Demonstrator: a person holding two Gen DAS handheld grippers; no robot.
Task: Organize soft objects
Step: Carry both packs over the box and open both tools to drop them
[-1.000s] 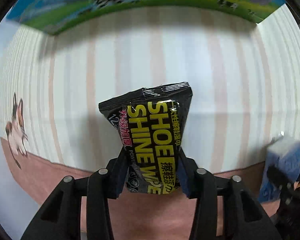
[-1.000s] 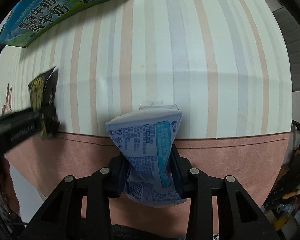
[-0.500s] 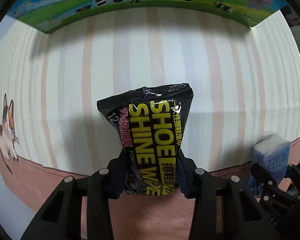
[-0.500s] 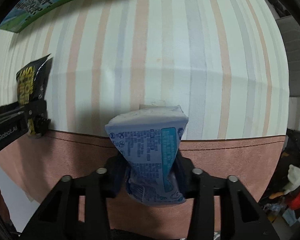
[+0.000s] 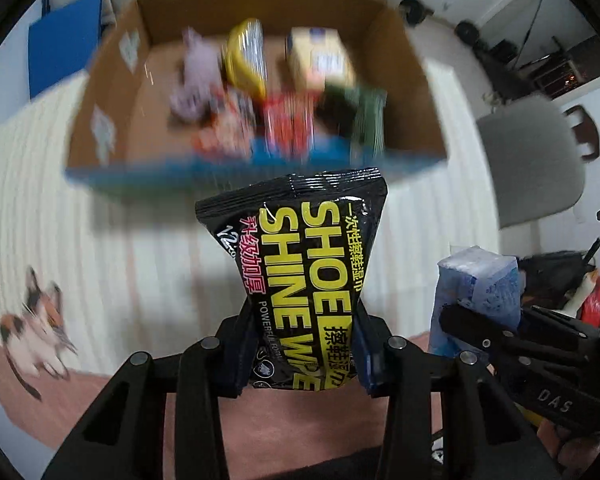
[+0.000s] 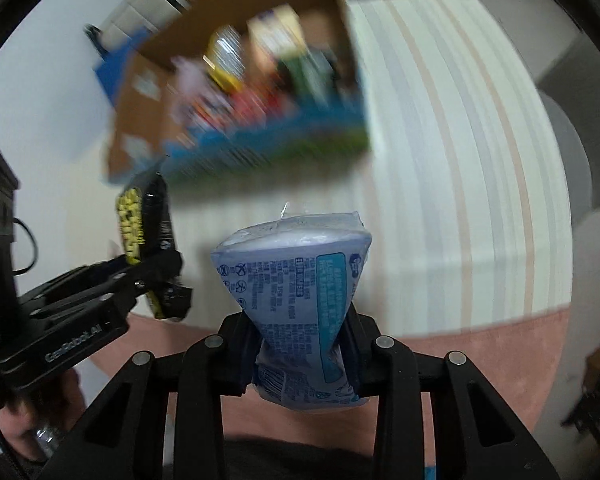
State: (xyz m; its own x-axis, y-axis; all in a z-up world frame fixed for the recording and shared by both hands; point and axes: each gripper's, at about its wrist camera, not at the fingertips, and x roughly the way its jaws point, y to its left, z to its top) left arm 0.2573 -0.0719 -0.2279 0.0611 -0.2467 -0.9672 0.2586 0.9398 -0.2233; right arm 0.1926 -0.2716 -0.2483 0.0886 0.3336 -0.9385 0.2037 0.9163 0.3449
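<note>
My left gripper (image 5: 304,350) is shut on a black shoe shine wipes pack (image 5: 300,260) with yellow lettering, held above the striped tablecloth. My right gripper (image 6: 302,354) is shut on a light blue tissue pack (image 6: 296,280). Each shows in the other view: the blue pack (image 5: 474,292) at the right, the black pack (image 6: 144,232) at the left. An open cardboard box (image 5: 104,96) with several soft packs inside lies ahead, blurred; it also shows in the right wrist view (image 6: 140,92).
The striped tablecloth (image 5: 80,240) has a pink border and a cat print (image 5: 32,328) at the left. A grey chair (image 5: 536,160) stands at the right. Clutter lies on the floor at the far right.
Both grippers have risen and tilted up with their packs. The box's open inside has come into view where only its printed side showed before. The views are motion-blurred.
</note>
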